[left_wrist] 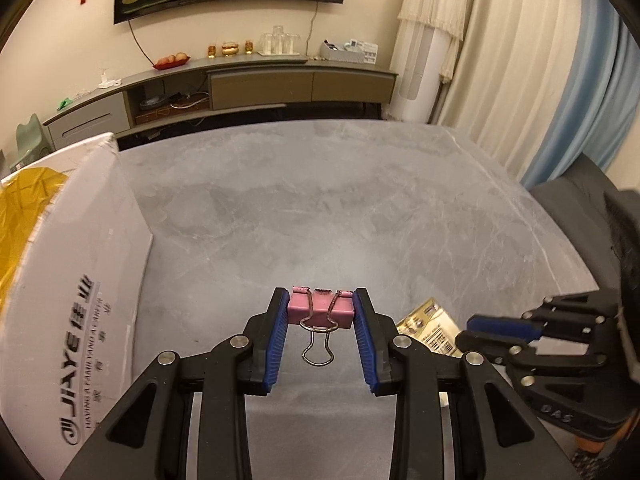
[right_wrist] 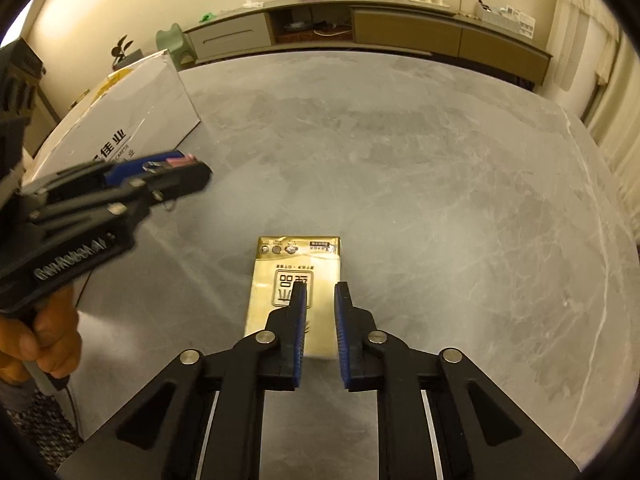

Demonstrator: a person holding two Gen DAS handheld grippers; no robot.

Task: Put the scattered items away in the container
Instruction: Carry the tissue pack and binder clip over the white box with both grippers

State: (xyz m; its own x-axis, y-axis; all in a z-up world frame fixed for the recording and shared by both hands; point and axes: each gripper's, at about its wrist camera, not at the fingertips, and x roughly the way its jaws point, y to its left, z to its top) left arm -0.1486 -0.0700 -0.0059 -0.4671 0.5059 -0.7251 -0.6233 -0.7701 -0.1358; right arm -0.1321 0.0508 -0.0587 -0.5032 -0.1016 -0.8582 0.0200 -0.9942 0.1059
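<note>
A pink binder clip [left_wrist: 321, 308] with its wire handles folded out is pinched between the blue pads of my left gripper [left_wrist: 320, 307], above the grey table. From the right wrist view the same gripper [right_wrist: 188, 168] shows side on, with the clip [right_wrist: 180, 159] in its tips. The white cardboard box [left_wrist: 68, 280] with a gold lining stands just to its left. A gold tissue pack [right_wrist: 280, 280] lies flat on the table. My right gripper [right_wrist: 320, 294] hangs over the pack, its fingers a narrow gap apart with nothing held between them. In the left wrist view the right gripper [left_wrist: 492, 330] covers part of the pack [left_wrist: 430, 326].
The grey marble table [right_wrist: 420, 160] stretches ahead to a rounded far edge. A hand [right_wrist: 48, 336] grips the left tool's handle. Past the table a low TV cabinet [left_wrist: 260, 84] lines the wall, with curtains [left_wrist: 520, 60] to the right.
</note>
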